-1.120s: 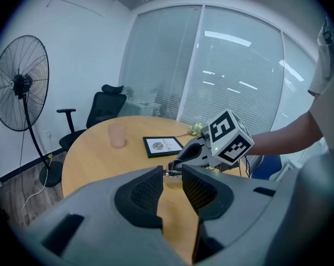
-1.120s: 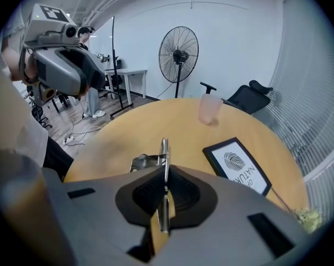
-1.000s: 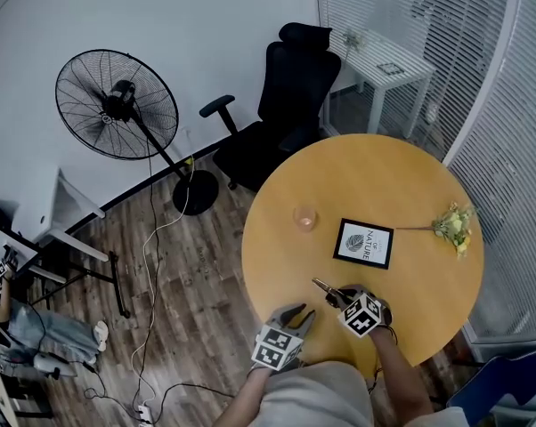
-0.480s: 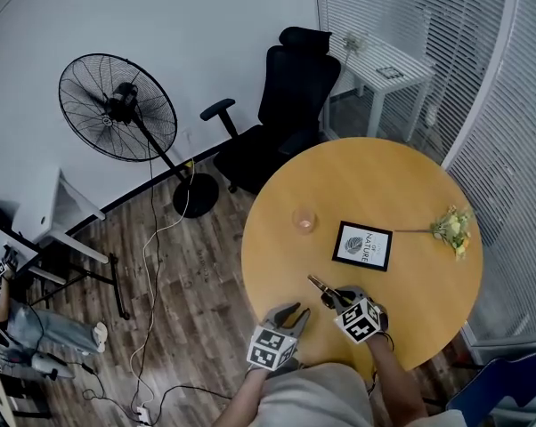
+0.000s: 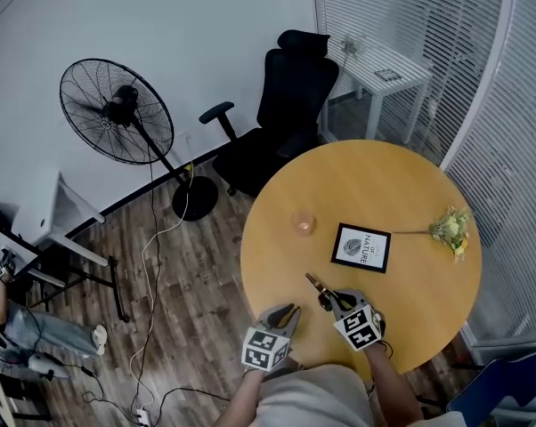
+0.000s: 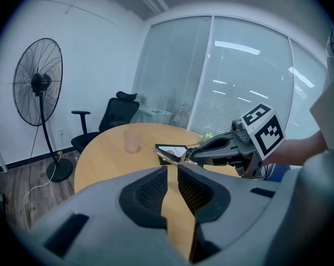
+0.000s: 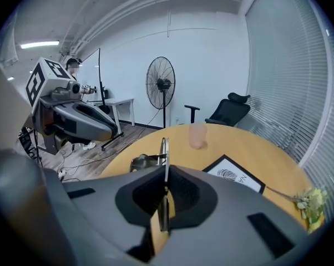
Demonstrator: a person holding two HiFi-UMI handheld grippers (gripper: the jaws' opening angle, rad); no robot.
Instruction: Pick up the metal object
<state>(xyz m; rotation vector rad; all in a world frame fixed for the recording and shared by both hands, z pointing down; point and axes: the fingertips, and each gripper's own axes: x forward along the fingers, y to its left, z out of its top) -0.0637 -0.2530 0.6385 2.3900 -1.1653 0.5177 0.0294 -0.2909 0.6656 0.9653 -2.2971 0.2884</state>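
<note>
A thin metal object sticks out ahead of my right gripper, which is shut on it above the near edge of the round wooden table. In the right gripper view the metal object stands upright between the pads, with a clip-like part to its left. My left gripper hovers just left of it at the table's rim, shut with nothing in it. From the left gripper view, the right gripper reaches in from the right with the metal object at its tip.
On the table stand a clear cup, a black-framed picture and a small bunch of flowers at the right. Beyond the table are a black office chair, a standing fan and a white side table.
My right gripper has risen with the metal object held in it. The left gripper has drifted a little toward the lower left of the head view.
</note>
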